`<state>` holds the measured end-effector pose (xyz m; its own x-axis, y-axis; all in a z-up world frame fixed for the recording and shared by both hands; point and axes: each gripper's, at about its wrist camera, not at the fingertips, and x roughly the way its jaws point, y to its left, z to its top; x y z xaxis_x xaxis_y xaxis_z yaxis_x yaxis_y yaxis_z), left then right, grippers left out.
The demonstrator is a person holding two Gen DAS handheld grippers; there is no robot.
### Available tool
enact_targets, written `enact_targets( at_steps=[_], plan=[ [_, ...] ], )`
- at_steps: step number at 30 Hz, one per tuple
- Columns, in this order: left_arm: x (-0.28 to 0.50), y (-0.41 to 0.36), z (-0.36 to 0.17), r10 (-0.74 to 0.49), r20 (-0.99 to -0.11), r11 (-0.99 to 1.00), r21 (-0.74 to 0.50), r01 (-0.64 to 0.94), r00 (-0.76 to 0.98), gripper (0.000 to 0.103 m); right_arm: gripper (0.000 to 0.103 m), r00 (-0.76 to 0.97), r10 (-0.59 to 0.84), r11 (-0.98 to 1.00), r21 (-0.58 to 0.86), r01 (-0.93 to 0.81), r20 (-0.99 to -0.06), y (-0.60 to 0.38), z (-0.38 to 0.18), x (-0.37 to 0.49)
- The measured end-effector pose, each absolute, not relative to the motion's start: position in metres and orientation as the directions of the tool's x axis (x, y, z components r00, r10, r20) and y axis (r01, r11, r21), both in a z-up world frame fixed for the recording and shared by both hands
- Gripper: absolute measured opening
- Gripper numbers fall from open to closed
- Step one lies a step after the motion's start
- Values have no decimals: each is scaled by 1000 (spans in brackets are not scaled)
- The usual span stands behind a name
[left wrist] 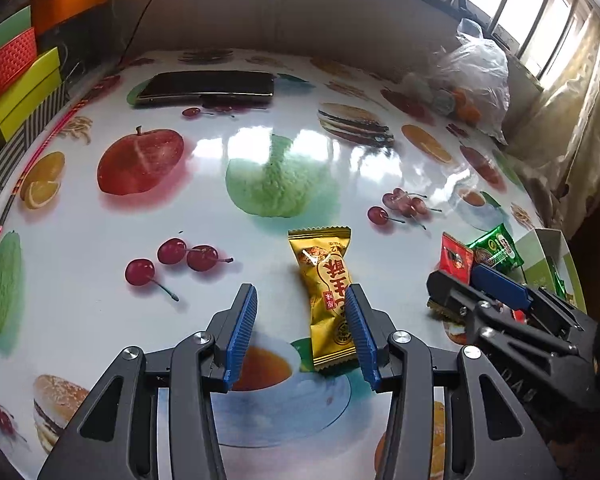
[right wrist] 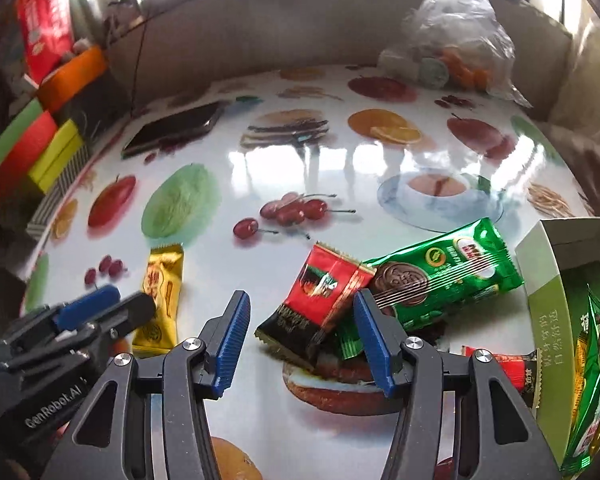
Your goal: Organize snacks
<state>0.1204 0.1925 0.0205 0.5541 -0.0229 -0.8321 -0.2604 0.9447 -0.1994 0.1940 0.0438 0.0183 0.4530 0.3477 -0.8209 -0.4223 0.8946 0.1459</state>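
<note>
Fruit-print table (left wrist: 100,272) fills both views. Green box (right wrist: 548,304) at right edge, packets inside. Right gripper (right wrist: 300,332) open and empty over the red snack (right wrist: 324,292) and green snack (right wrist: 448,272). Left gripper (left wrist: 300,328) open, gold snack (left wrist: 324,280) lying beside its right finger.

A glossy white surface (right wrist: 332,160) printed with fruit and burgers carries a gold snack packet (left wrist: 326,300), a red packet (right wrist: 324,296) overlapping a green foil packet (right wrist: 440,276), an open pale-green cardboard box (right wrist: 548,300), a dark phone (left wrist: 206,86) — and a clear plastic bag (right wrist: 456,36) at the far edge.
</note>
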Motion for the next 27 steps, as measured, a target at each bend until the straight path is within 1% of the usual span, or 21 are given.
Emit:
enact_targets(
  at_steps=[4,12,16,21,22,23,26,27],
  plan=[
    [122,189,26,-47,-818,945,-223,-240,573,47,55,438,362,887,160,-434,-823,43,17,192],
    [131,181,22,-44,-838,953,-198,-228,544,47,53,432,368,882,163,-441,-823,39,15,189],
    [132,176,17,-39,-853,962,-173,-212,520,47,42,433,353,879,135,-457,-829,37,15,186],
    [132,174,15,-34,-856,963,-166,-213,516,47,34,435,353,876,130,-464,-828,34,14,185],
    [133,174,15,-33,-857,964,-163,-210,514,47,28,437,350,876,125,-465,-829,34,14,185],
    [133,174,15,-30,-858,965,-158,-208,513,47,26,430,355,875,134,-465,-830,33,13,186],
    [134,173,15,-25,-858,966,-152,-208,513,47,23,429,362,876,144,-460,-828,31,13,187],
    [134,172,15,-24,-857,967,-151,-207,515,42,23,430,362,876,143,-461,-827,31,13,187]
  ],
)
